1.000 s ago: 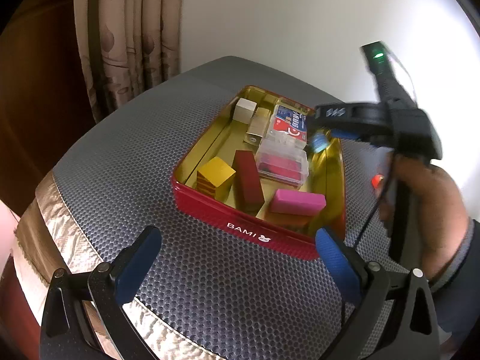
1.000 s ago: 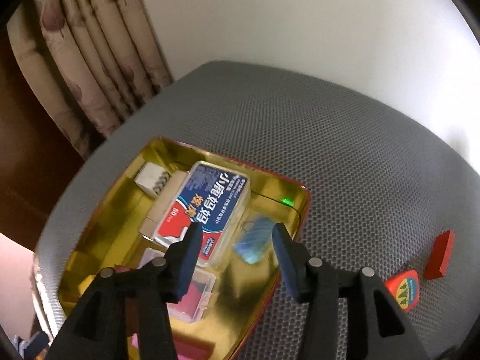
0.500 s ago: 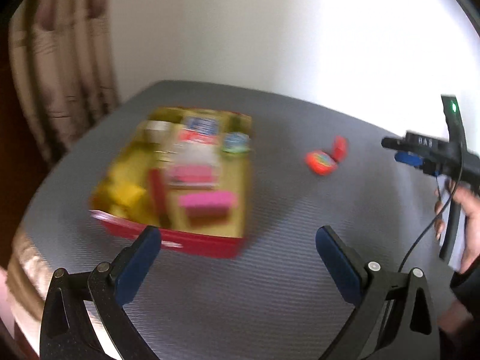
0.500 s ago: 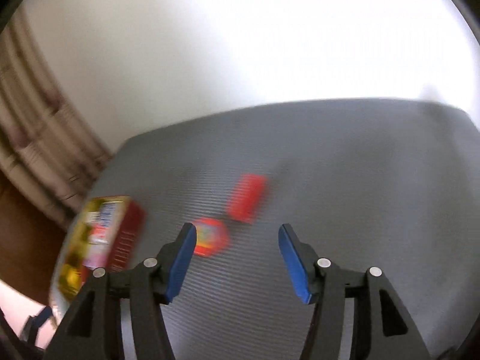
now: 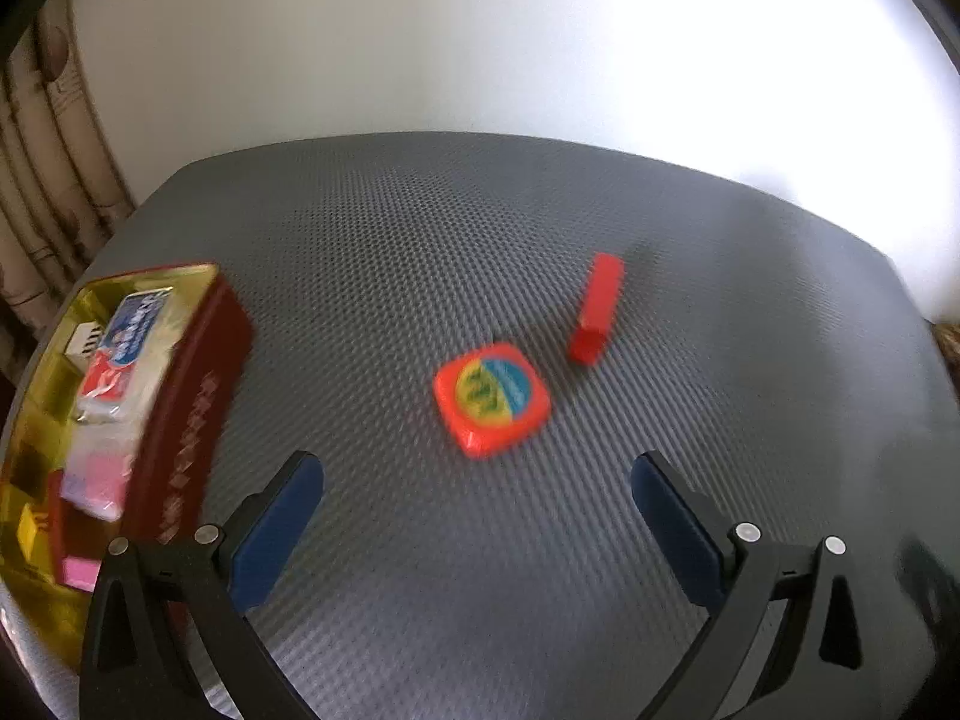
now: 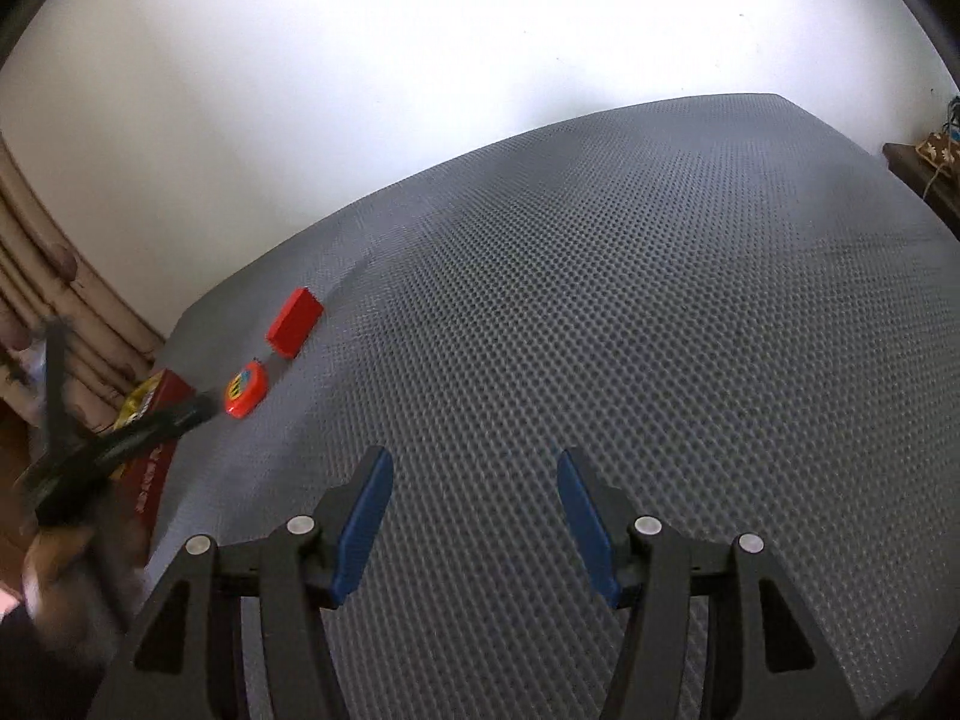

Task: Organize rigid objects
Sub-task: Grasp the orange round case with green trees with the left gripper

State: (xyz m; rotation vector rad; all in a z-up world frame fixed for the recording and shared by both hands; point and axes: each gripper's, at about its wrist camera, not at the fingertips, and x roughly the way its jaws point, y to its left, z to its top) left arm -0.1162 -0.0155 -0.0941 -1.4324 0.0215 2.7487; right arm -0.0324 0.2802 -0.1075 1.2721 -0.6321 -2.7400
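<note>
The tape measure (image 5: 491, 407), an orange square case with a yellow and blue round label, lies flat on the grey dimpled mat (image 5: 456, 570), out in the open and apart from everything else, which is why it looks like the next loose piece to be tidied away. Just beyond it and to its right a red block (image 5: 596, 317) rests on the mat, near the case but not touching it; the two are the only loose items in view. The left gripper (image 5: 477, 531) hangs above the mat with its blue fingers (image 5: 273, 531) spread wide and nothing between them, and the tape measure sits just ahead of the gap, roughly centred, so the approach appears lined up for a grasp across the case's flat sides. At the left edge stands the red tin (image 5: 198, 396) with its gold inside, already holding a blue and red packet (image 5: 123, 348), pink pieces and a yellow block, which suggests it is the place where the loose things belong. The right gripper (image 6: 474, 525) points at a bare stretch of mat well away from both items; its fingers (image 6: 363, 525) stand parted and empty, seemingly kept clear so the other hand can work. In its view the tape measure (image 6: 245, 396) and red block (image 6: 294, 322) show small at far left.
</note>
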